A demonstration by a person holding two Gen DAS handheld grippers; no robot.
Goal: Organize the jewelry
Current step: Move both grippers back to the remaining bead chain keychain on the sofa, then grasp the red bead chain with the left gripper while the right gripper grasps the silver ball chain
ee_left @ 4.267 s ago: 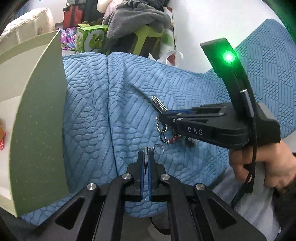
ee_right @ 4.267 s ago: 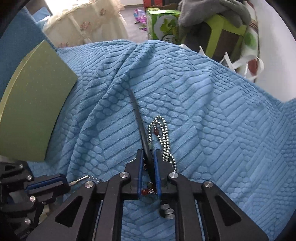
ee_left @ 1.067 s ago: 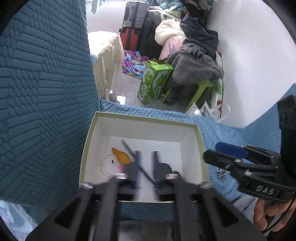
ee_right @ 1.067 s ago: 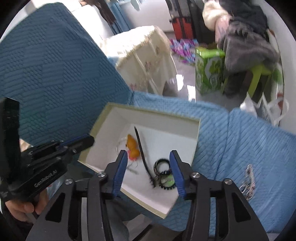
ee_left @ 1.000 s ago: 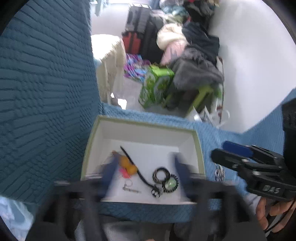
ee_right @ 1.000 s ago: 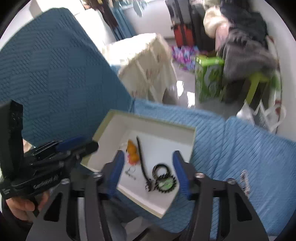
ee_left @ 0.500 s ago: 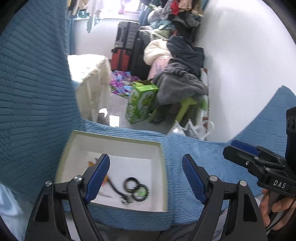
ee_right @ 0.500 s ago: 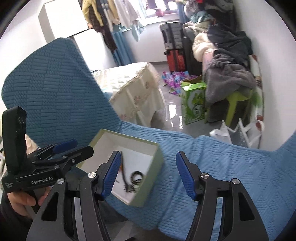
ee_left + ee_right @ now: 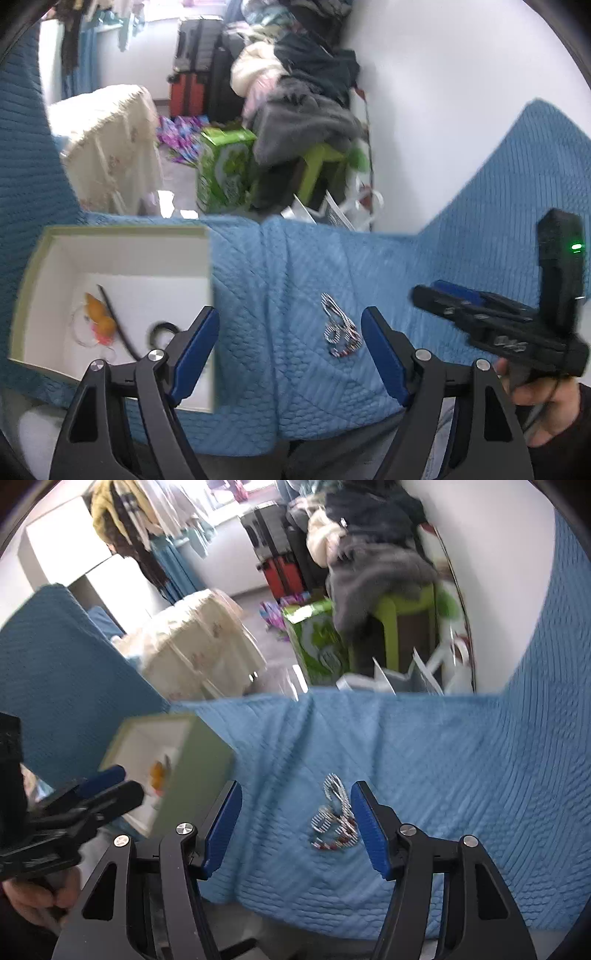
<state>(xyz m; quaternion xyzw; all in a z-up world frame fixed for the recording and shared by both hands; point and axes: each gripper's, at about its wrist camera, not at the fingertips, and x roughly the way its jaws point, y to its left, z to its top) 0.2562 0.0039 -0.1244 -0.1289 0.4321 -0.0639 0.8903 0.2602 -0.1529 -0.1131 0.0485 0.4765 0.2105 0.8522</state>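
Both tools have swung away from the green-rimmed white cardboard box (image 9: 114, 254) toward the silver bead chain with red beads (image 9: 338, 330), which lies bunched on the blue textured blanket (image 9: 461, 258), well apart from the box. Left hand-held gripper (image 9: 290, 350) spread wide, empty. Right hand-held gripper (image 9: 295, 825) also spread, hovering with the chain between its blue pads (image 9: 367, 830).
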